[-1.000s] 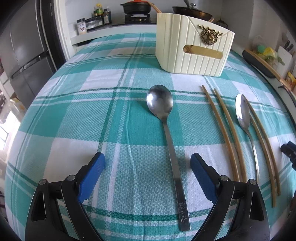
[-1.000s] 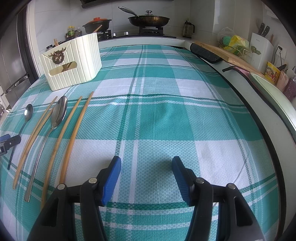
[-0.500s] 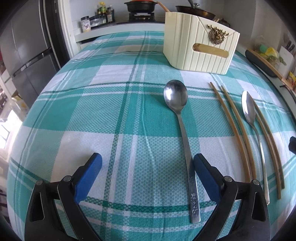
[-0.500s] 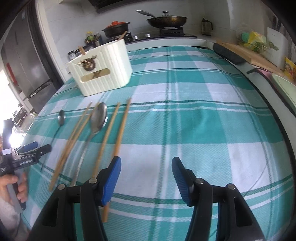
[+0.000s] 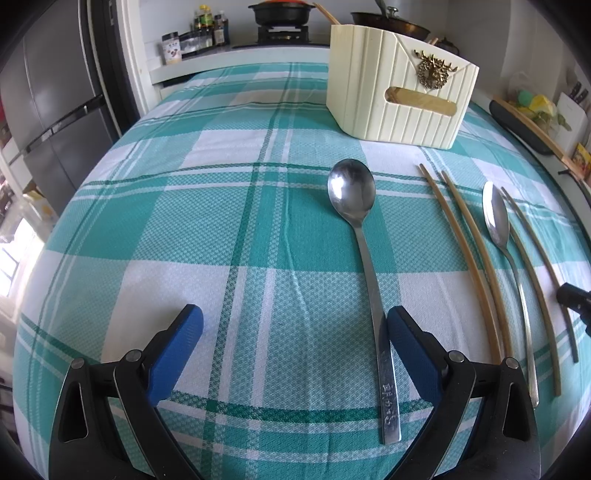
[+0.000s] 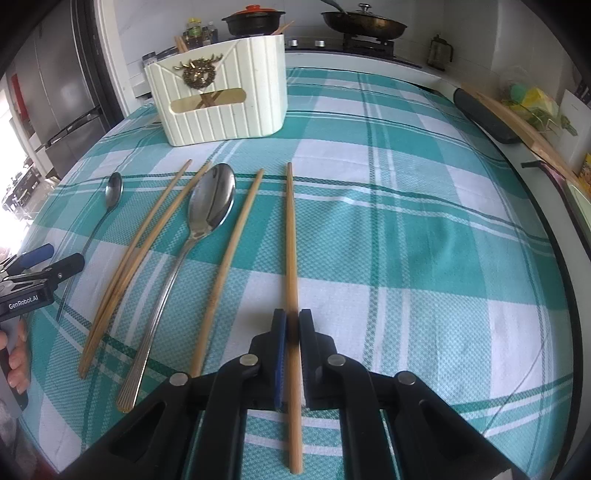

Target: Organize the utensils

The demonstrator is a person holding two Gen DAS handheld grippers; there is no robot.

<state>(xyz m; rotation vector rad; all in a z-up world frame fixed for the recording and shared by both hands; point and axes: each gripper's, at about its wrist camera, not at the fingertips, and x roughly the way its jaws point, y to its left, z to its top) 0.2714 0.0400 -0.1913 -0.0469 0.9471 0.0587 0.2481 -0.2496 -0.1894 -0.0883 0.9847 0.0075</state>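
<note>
A cream ribbed utensil holder (image 5: 400,90) stands at the far side of the checked cloth; it also shows in the right wrist view (image 6: 218,98). My left gripper (image 5: 293,341) is open low over the cloth, its right finger beside the handle of a steel spoon (image 5: 364,243). My right gripper (image 6: 291,325) is shut on the rightmost wooden chopstick (image 6: 291,236). Left of it lie another chopstick (image 6: 231,258), a large spoon (image 6: 199,225), two more chopsticks (image 6: 147,240) and the small spoon (image 6: 109,199).
The left gripper's tool and a hand show at the right wrist view's left edge (image 6: 26,284). A fridge (image 5: 55,99) stands left. A stove with pots (image 6: 310,22) is behind the table. A cutting board (image 6: 517,118) and clutter lie at the right.
My right gripper has swung left onto the rightmost chopstick and shut on it. My left gripper has shifted a little left, so the spoon handle now lies by its right finger.
</note>
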